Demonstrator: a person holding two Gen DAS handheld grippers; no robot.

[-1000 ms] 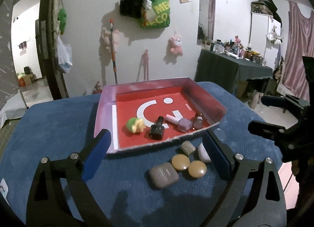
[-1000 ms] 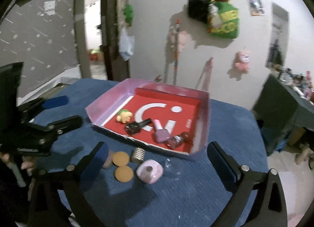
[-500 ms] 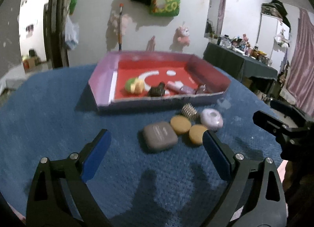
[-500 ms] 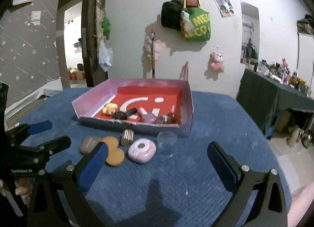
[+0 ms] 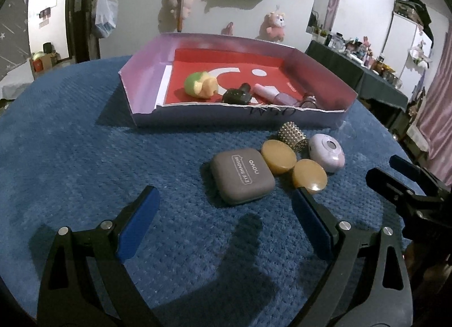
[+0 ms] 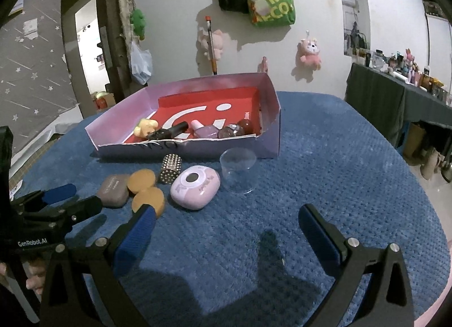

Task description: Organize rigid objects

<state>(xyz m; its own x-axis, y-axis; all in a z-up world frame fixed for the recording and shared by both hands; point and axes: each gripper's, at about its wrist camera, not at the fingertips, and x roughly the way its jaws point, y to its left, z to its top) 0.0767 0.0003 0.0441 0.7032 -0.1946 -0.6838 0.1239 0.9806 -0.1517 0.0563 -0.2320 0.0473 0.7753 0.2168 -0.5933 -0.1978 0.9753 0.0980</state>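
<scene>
Nearing the eyeshadow case [image 5: 242,176], both grippers stay spread.

One shallow box [image 5: 147,92] holds four items: one green-and-yellow toy [image 5: 200,85] at 9 o'clock and three nail polish bottles [image 6: 204,130]. On the blue cloth [image 5: 84,163] at 6 o'clock lie one grey eyeshadow case [image 5: 243,175], two tan round discs [image 5: 278,153], one studded cylinder [image 5: 292,134], one lilac compact [image 6: 195,187] and one clear cup [image 6: 238,170].

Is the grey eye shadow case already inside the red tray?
No, the grey eye shadow case lies on the blue cloth in front of the red tray, outside its near wall.
</scene>
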